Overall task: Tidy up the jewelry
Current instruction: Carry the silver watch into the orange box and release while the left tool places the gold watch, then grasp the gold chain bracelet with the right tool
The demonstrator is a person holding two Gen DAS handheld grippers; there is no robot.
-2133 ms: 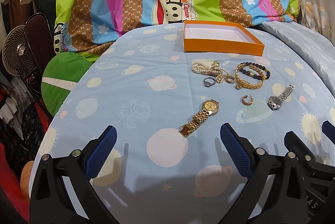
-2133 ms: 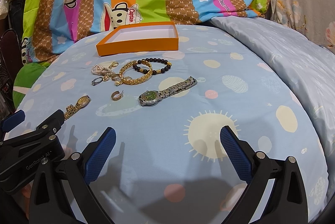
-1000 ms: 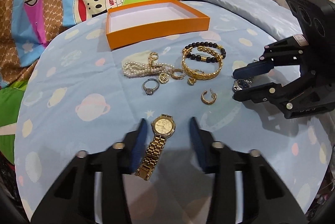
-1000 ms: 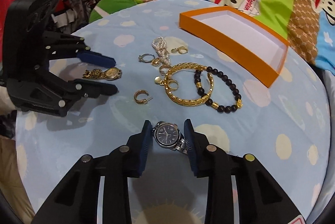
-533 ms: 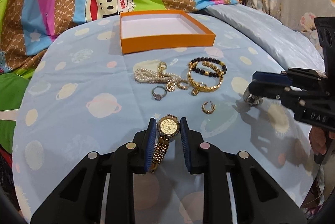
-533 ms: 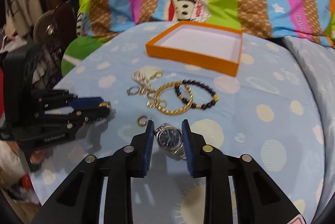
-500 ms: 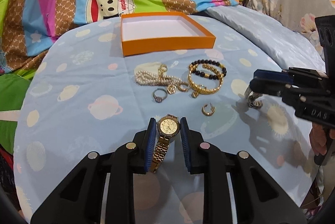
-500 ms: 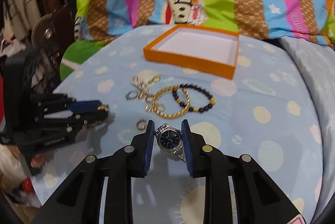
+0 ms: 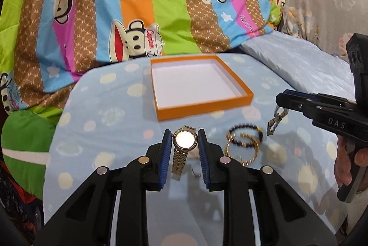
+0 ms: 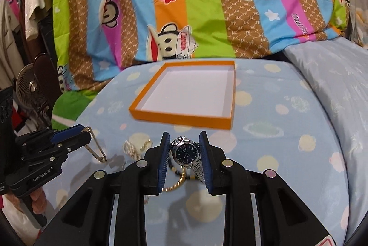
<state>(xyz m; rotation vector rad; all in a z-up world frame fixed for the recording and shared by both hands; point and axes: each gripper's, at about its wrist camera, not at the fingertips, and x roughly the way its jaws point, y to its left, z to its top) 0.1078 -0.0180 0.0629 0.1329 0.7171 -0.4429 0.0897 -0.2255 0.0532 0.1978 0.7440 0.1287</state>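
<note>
Between my left gripper's pads: gold watch, case-clamped, bracelet dangling slippery; right gripper likewise grips silver watch.

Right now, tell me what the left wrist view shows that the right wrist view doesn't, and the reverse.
Only the left wrist view shows the gold watch face-on, clamped in the left tool, and the beaded bracelet whole. Only the right wrist view shows the silver watch with its dark dial, clamped in the right tool, plus a fan. Both show the empty orange box on the blue sheet.
</note>
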